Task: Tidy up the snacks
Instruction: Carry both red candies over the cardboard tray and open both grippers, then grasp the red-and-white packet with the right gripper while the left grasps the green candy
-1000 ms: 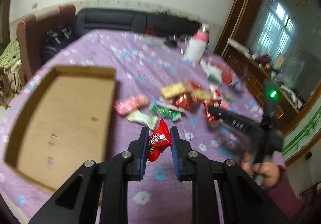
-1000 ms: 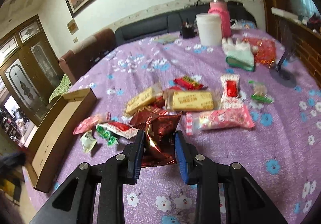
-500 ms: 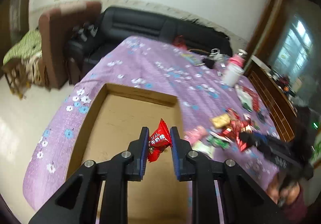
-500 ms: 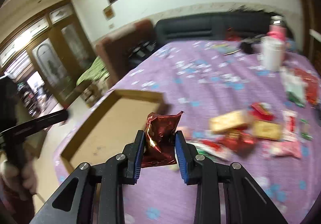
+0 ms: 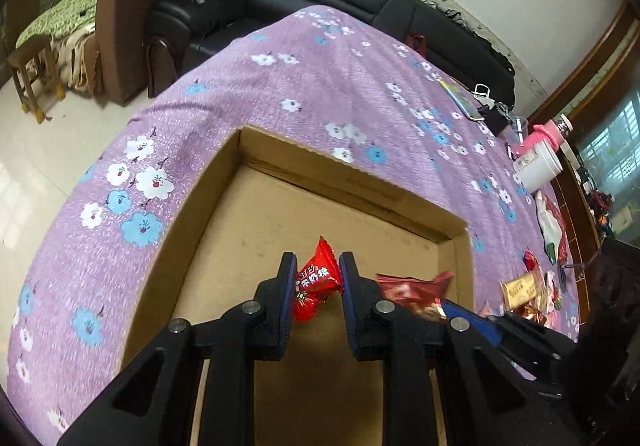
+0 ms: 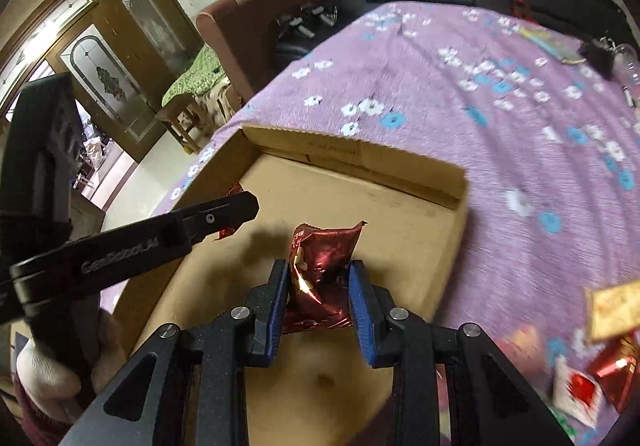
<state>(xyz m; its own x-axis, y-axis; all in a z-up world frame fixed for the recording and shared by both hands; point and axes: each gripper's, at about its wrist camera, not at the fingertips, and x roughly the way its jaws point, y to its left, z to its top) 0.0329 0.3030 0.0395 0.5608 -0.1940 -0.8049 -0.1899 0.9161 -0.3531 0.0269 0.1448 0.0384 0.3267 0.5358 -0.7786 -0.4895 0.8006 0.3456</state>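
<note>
**Both packets over the box, and my two tools are crowding each other**

Right now I have the left hand-held gripper (image 5: 316,278) pinching a bright red candy packet (image 5: 316,280) above the floor of the cardboard box (image 5: 224,214), and the right hand-held gripper (image 6: 318,278) pinching a dark red foil packet (image 6: 322,266) over the same box (image 6: 400,214), toward its right half.

My main worry is a knock between the tools. In the right wrist view the left tool's finger crosses at about 9 o'clock, close to the foil packet; in the left wrist view the right tool sits at about 4 o'clock, just beside my left finger. If I let go of both at once, I judge that one tool could bump the other or drag a wrapper along.

The foil packet is crumpled and held by its lower part, so I'd guess it could stick to a pad or tumble toward the right wall and catch on the rim.

Elsewhere, the remaining snacks (image 5: 532,286) lie on the purple flowered table (image 5: 320,78) at 3 o'clock, outside the box. A white container (image 5: 538,166) stands beyond, at about 2 o'clock, well apart from the box. Nothing lies under either packet that I can see.
</note>
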